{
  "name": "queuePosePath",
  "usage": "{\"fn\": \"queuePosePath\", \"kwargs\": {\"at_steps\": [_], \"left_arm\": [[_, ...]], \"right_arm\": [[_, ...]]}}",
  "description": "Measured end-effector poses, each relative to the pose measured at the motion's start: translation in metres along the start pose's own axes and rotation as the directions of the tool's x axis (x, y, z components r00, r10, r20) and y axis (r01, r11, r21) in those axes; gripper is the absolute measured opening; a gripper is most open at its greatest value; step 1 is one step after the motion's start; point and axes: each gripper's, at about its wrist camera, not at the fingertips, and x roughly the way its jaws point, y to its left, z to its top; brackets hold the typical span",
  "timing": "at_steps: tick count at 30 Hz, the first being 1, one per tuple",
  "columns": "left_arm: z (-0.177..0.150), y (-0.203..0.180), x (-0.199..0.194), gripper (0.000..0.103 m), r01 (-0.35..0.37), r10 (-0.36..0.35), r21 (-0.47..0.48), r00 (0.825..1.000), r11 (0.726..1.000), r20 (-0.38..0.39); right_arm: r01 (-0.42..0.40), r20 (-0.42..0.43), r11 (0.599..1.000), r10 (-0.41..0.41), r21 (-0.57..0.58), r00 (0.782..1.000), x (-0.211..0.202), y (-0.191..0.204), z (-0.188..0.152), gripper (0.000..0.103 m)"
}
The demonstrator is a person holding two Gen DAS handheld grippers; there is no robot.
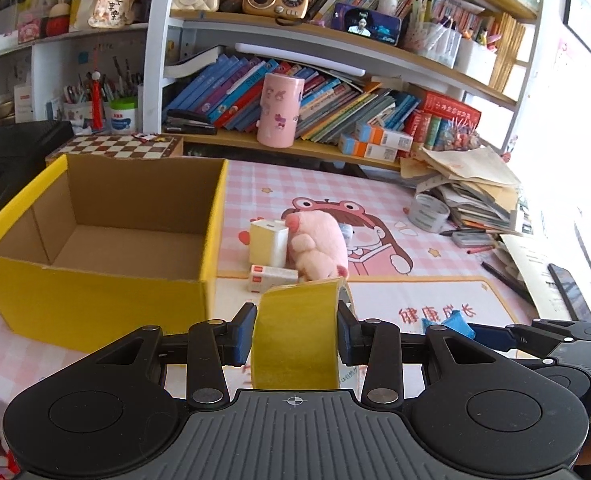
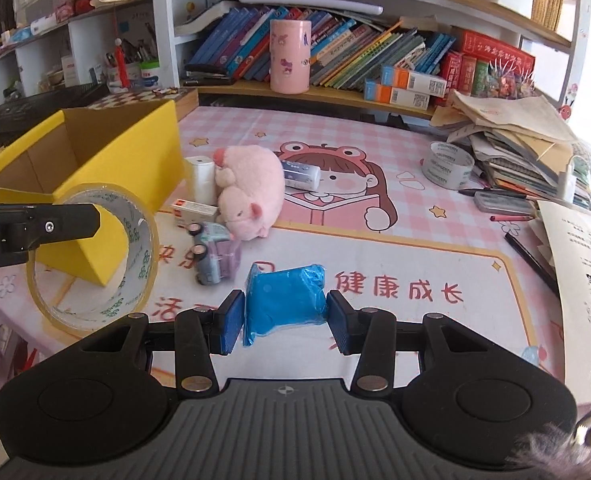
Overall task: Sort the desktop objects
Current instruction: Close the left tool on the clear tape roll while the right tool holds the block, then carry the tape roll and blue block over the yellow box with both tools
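Left gripper clamped on a tape roll, lifted just right of the yellow box. Right gripper closed on a blue packet above the mat. Farther off, toy car, pink plush pig, grey tape roll.

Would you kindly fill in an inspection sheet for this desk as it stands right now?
Surface: pink checked cartoon mat, mostly visible.
Job's things: yellow cardboard box, open, nothing seen inside; plush pig, toy car, white cylinder and small red-and-white box beside it.
Clutter: grey tape roll, paper stack, pens.
Grippers: left gripper shut on yellow tape roll; right gripper shut on blue packet.
Cables: nothing seen.
Surroundings: bookshelves, pink canister.
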Motion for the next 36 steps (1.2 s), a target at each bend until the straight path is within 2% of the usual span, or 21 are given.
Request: {"fn": "queuePosePath", "kwargs": {"at_steps": [12,19,26,36], "left_arm": [[-0.032,0.054,-0.062,0.039,0.003,-0.003,-0.006,1.000,1.000,-0.011],[-0.052,0.086,-0.100,0.039,-0.041,0.041,-0.024,0.999,0.999,-0.003],[-0.066,0.116,-0.127,0.039,-0.090,0.091,-0.078,0.996,0.993,0.005],[-0.069,0.136,-0.140,0.039,-0.104,0.109,-0.118,0.993,0.987,0.037]], "right_arm": [[-0.018,-0.006,1.000,0.018,-0.019,1.000,-0.042,0.083,-0.039,0.042],[-0.068,-0.024,0.997,0.067,-0.025,0.997,-0.056,0.128,-0.060,0.042],[-0.139,-0.047,0.987,0.135,-0.079,0.990,-0.064,0.166,-0.067,0.042],[-0.160,-0.039,0.978,0.156,-0.137,0.987,-0.069,0.191,-0.064,0.042]]}}
